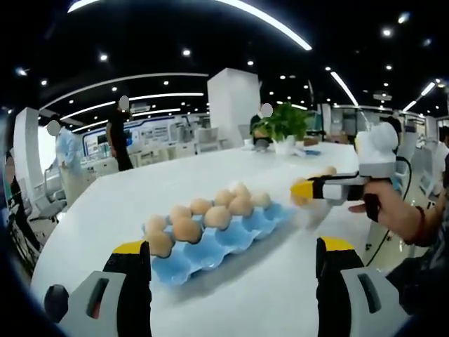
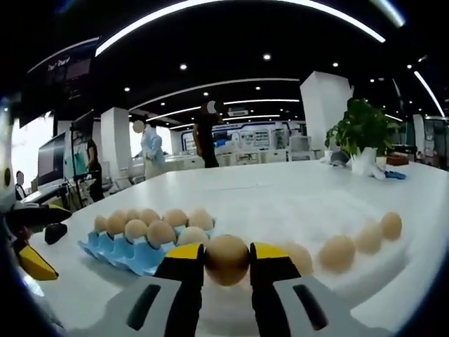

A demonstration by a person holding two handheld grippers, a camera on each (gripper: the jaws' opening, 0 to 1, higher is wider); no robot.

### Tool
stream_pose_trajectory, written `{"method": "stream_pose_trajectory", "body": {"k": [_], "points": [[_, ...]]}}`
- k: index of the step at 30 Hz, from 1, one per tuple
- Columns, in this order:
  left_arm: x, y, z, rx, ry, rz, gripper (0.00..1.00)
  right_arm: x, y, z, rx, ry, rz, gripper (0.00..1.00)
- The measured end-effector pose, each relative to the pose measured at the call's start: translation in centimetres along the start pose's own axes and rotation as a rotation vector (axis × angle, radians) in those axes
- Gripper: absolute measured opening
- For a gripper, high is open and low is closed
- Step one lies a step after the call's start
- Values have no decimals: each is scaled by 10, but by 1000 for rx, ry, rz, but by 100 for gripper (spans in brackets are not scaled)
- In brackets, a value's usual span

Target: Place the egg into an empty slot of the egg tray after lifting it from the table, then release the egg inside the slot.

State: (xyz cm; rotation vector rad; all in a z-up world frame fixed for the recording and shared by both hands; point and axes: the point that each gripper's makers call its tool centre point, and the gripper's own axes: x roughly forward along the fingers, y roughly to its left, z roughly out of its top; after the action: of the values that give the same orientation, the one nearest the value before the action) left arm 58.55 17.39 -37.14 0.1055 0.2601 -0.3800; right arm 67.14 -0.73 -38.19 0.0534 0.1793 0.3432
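**Egg clamped above the table, beside the tray**

The egg point(image 2: 226, 258) sits clamped between the right gripper's point(image 2: 226, 263) yellow-tipped jaws, just right of the blue egg tray point(image 2: 133, 258). More loose eggs point(image 2: 337, 252) lie further right of the tray on the white table point(image 2: 280, 200). The left gripper's point(image 1: 233, 254) jaws stand apart before the tray. Beyond it: a potted plant point(image 2: 362, 130), office desks, ceiling light strips. No legible writing.

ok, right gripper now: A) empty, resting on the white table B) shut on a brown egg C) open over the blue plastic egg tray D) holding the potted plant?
B: in the right gripper view the right gripper has its yellow-tipped jaws closed on a round brown egg, short of the blue plastic egg tray.
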Motion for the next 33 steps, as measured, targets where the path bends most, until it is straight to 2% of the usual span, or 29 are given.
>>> {"method": "stream_pose_trajectory", "body": {"k": [11, 19, 33], "points": [[0, 0, 2, 7, -1, 1, 100, 2, 18, 9, -10, -4, 70, 27], [-2, 3, 3, 10, -2, 7, 100, 6, 41, 15, -29, -7, 141, 27], [-7, 8, 3, 12, -1, 18, 100, 11, 80, 16, -27, 21, 268, 27]]}}
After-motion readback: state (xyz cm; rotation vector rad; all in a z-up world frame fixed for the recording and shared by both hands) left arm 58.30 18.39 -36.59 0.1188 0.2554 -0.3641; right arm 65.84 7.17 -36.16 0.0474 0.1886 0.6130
